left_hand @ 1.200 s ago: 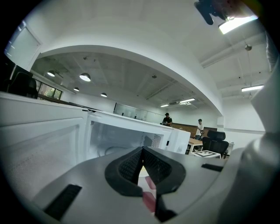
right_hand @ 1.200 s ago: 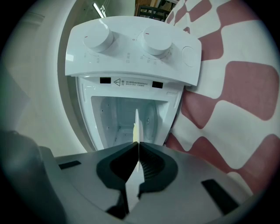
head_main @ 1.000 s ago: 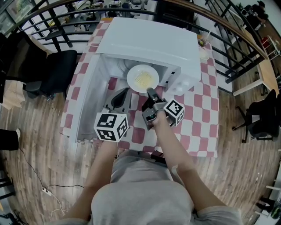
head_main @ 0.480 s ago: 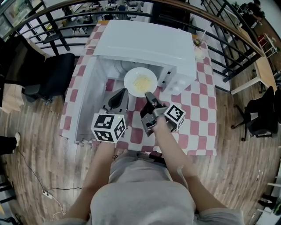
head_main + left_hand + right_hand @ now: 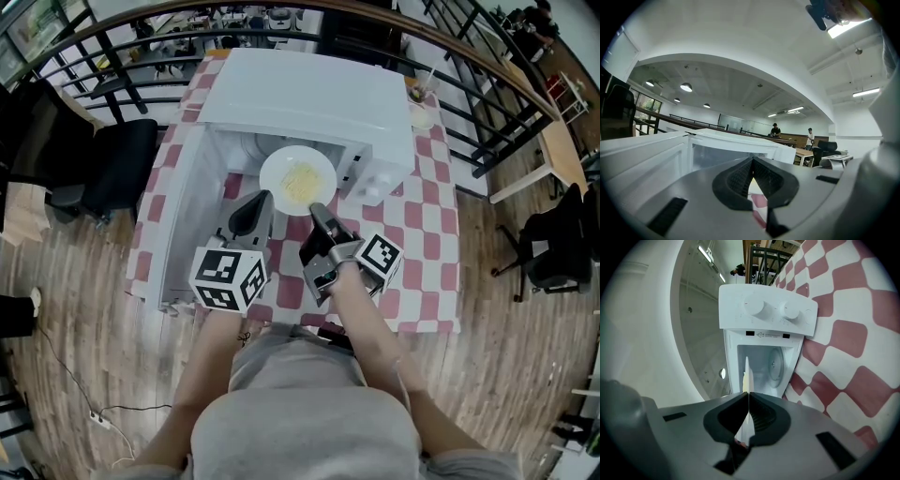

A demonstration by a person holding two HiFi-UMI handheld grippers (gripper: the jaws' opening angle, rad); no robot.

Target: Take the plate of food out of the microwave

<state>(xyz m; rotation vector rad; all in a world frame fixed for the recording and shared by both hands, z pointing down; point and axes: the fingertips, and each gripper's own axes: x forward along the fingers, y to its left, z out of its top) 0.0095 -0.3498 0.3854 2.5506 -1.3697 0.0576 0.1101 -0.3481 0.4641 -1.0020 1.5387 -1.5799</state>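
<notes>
Just at the mouth of the open white microwave (image 5: 309, 94) is the white plate (image 5: 297, 180) with its heap of pale yellow food (image 5: 302, 180). Its near rim is clamped between the jaws of the right gripper (image 5: 319, 214), and the right gripper view shows the plate edge-on in that pinch. To the plate's left the left gripper (image 5: 263, 197) hangs with its jaws pressed together on nothing, beside the swung-out door (image 5: 183, 206) and over the red-and-white checked cloth (image 5: 422, 244).
</notes>
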